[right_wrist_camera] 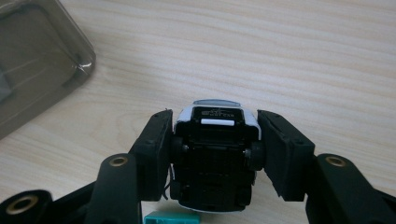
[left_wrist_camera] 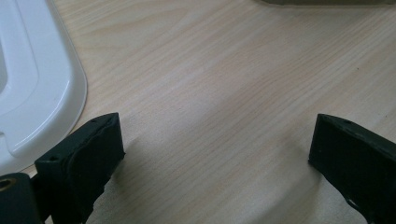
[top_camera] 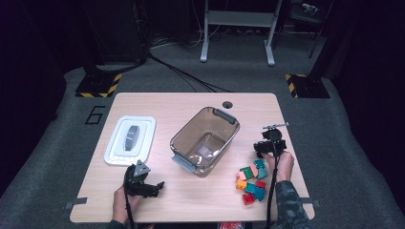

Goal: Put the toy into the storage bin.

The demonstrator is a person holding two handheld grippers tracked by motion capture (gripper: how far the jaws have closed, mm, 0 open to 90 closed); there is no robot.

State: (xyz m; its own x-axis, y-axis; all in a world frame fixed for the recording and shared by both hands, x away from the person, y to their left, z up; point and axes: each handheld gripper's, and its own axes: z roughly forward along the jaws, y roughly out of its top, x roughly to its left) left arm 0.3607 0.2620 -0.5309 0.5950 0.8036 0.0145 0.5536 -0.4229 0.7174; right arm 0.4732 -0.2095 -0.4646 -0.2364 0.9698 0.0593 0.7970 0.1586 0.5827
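A small toy car point(right_wrist_camera: 215, 154) with a white body and a black underside sits between the jaws of my right gripper point(right_wrist_camera: 215, 115), underside facing the camera. Both pads press on its wheeled sides, so the gripper is shut on it just above the wooden table. In the high view my right gripper point(top_camera: 261, 149) is at the table's right side, between the clear bin point(top_camera: 184, 134) and a pile of coloured bricks point(top_camera: 251, 180). My left gripper point(top_camera: 157, 186) rests low near the front left, its jaws wide open over bare wood point(left_wrist_camera: 219, 126).
The smoky clear bin point(right_wrist_camera: 37, 56) stands in the table's middle with nothing but a small label inside. Its white lid point(top_camera: 114, 148) lies flat at the left, close to my left gripper point(left_wrist_camera: 37, 84). One teal brick point(right_wrist_camera: 170, 218) lies just under the right gripper.
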